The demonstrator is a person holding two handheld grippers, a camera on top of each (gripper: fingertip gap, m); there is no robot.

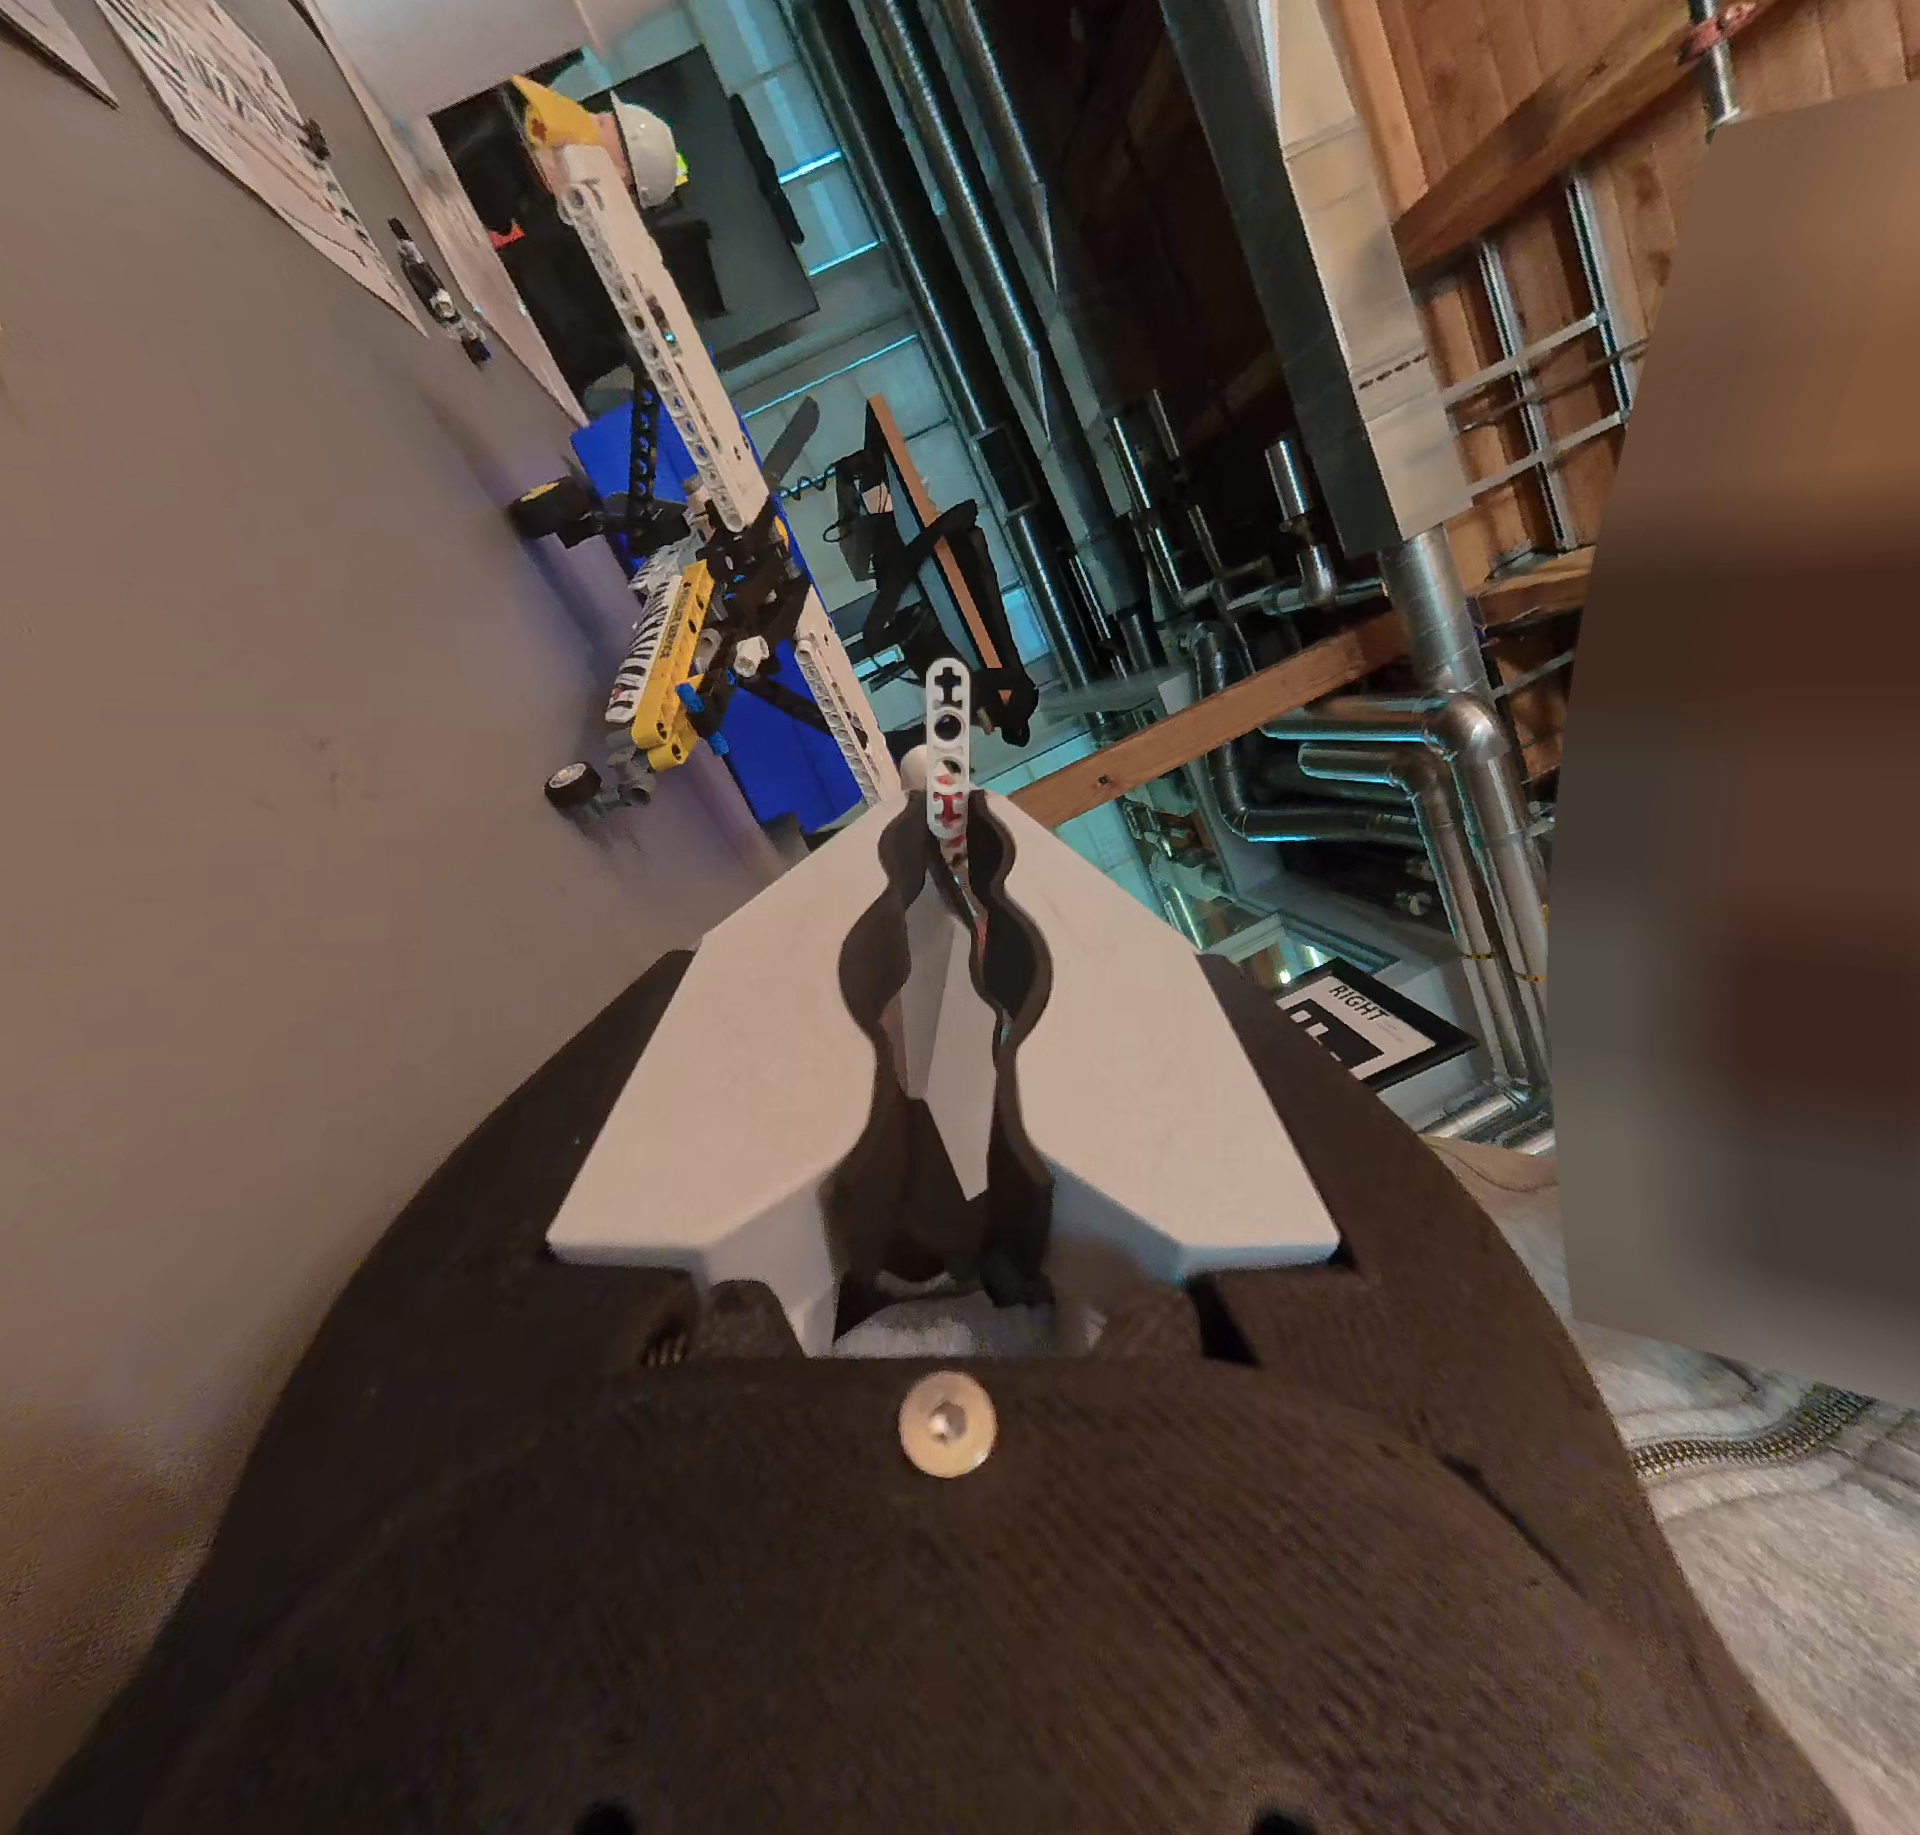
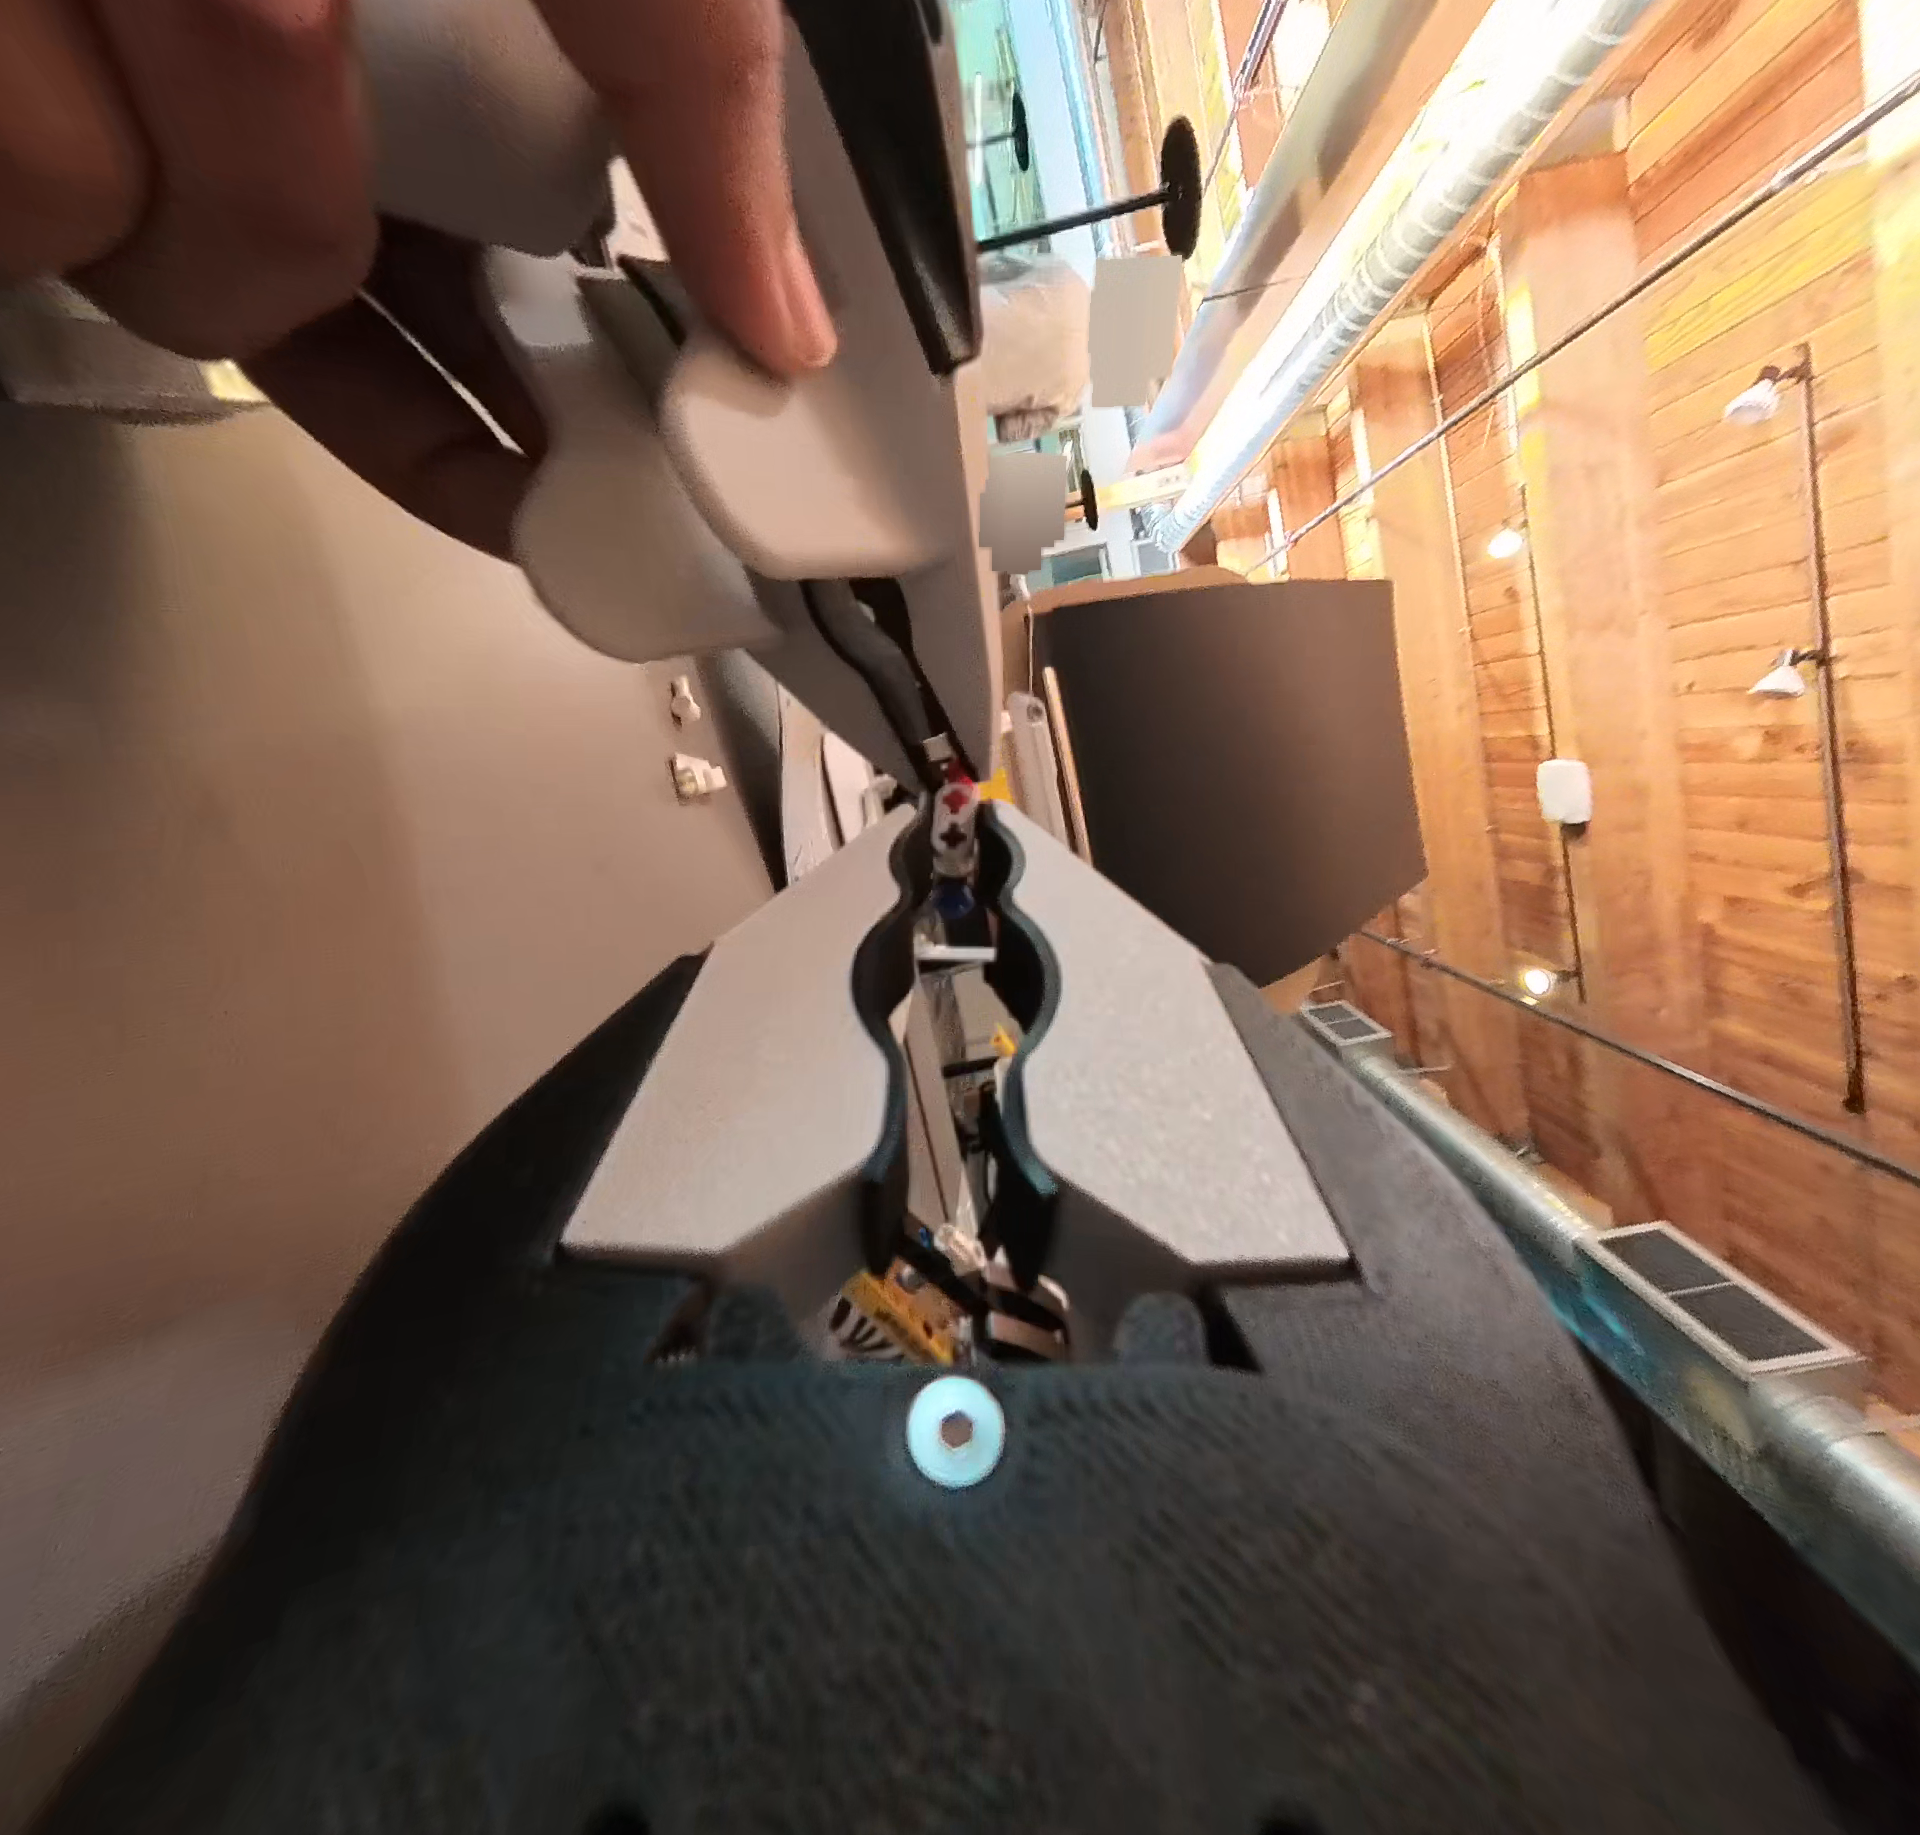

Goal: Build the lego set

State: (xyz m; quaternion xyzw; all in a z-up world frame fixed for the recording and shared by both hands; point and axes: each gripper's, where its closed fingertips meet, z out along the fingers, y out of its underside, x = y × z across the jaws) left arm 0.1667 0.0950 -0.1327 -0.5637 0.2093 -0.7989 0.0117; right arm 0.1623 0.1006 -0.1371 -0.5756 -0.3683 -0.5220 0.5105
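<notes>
While clamped, white beam (image 1: 948, 746) protrudes past left gripper (image 1: 951, 829)

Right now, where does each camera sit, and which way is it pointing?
Left wrist view: rides on the left gripper, tipped sideways, facing the lego model on the grey table; jaws pinch a small white beam.
Right wrist view: rides on the right gripper, facing the other gripper and the person's hand.
Shared: the small white beam.
</notes>
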